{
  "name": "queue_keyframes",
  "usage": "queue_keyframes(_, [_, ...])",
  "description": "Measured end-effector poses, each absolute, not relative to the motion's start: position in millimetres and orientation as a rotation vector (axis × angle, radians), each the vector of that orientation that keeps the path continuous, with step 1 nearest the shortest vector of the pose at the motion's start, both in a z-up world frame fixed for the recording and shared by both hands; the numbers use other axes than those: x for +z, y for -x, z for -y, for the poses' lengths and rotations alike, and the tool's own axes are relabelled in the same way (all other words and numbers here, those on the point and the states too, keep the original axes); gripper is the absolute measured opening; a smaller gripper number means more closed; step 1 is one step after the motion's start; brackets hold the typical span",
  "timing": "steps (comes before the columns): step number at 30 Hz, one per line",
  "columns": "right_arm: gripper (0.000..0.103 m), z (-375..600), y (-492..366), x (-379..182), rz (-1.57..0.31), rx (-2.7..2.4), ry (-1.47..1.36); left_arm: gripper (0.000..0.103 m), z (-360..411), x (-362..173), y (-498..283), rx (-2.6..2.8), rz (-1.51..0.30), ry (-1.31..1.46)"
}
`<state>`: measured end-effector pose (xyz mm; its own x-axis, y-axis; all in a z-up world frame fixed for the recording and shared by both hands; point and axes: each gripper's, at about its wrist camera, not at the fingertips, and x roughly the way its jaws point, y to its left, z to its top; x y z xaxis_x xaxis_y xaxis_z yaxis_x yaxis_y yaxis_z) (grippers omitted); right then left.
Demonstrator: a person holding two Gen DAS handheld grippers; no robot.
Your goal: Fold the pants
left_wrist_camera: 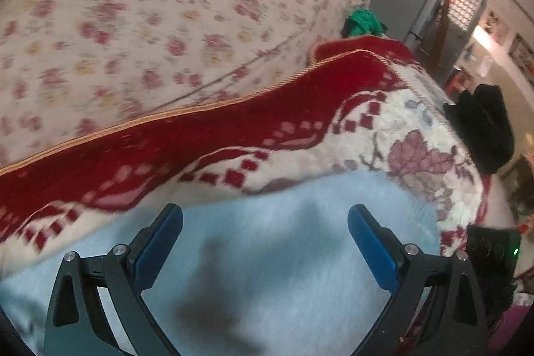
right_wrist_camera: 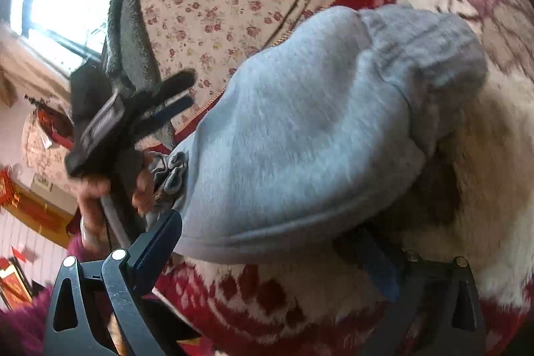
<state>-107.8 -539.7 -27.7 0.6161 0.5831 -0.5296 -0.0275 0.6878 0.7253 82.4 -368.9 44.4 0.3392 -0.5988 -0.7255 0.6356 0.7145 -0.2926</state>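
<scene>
- R gripper (right_wrist_camera: 267,249) is standing wide open w/ nothing pinched; the folded edge of the light blue-grey pants (right_wrist_camera: 300,139) is lying just ahead, across the gap between its fingers, one finger sitting in shadow under that edge.
- L gripper (left_wrist_camera: 265,222) is also gaping open, hovering over the pants' flat fabric (left_wrist_camera: 267,256), empty as far as I can tell.
- Pants are lying in a thick bundle on the red-and-cream blanket (right_wrist_camera: 267,296); long axis is running from the bunched cuffs (right_wrist_camera: 170,172) by the person's hand (right_wrist_camera: 93,189) up to the ribbed waistband (right_wrist_camera: 434,55) at the far end.
- Key relation: R is nearer the long folded edge, L is nearer the cuff end, so prob. R is the one taking the next grab.
- Around: floral sheet (left_wrist_camera: 150,22) is lying beyond the blanket; a green cloth (left_wrist_camera: 362,22) and a black item (left_wrist_camera: 484,129) are sitting further off, well apart from the pants.
- Nothing is blocking the approach; the bundle's thickness looks like the main snag.
</scene>
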Motion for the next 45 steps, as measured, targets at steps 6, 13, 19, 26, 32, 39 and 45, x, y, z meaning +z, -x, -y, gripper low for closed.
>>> queue_keyframes(6, [0.103,543.7,103.4,-33.2,-0.773,0.437,-0.814,0.099,405.2,26.0,-118.2,-0.907,-1.006,-0.051])
queue_keyframes(13, [0.101,543.4,100.0,-33.4,-0.74,0.46,-0.814,0.099,447.7,-10.1,-120.4,-1.05,-1.175,-0.168])
queue_keyframes(19, [0.051,560.8,91.0,-47.2,-0.761,0.46,-0.925,0.058,457.4,-30.3,-113.9,-1.087,-1.215,-0.204])
queue_keyframes(26, [0.041,552.9,88.7,-16.4,-0.712,0.487,-0.851,0.03,445.1,-7.7,-107.2,-1.082,-1.152,-0.185])
queue_keyframes(32, [0.035,545.5,87.0,15.8,-0.64,0.567,-0.851,0.029,421.8,31.8,-103.8,-1.088,-1.068,-0.094])
queue_keyframes(39, [0.034,506.3,78.1,71.4,-0.583,0.659,-0.721,0.029,371.3,90.4,-96.7,-1.068,-0.942,0.009])
queue_keyframes(45, [0.034,448.2,65.6,114.4,-0.56,0.755,-0.601,0.029,297.3,131.3,-89.4,-1.001,-0.846,0.1])
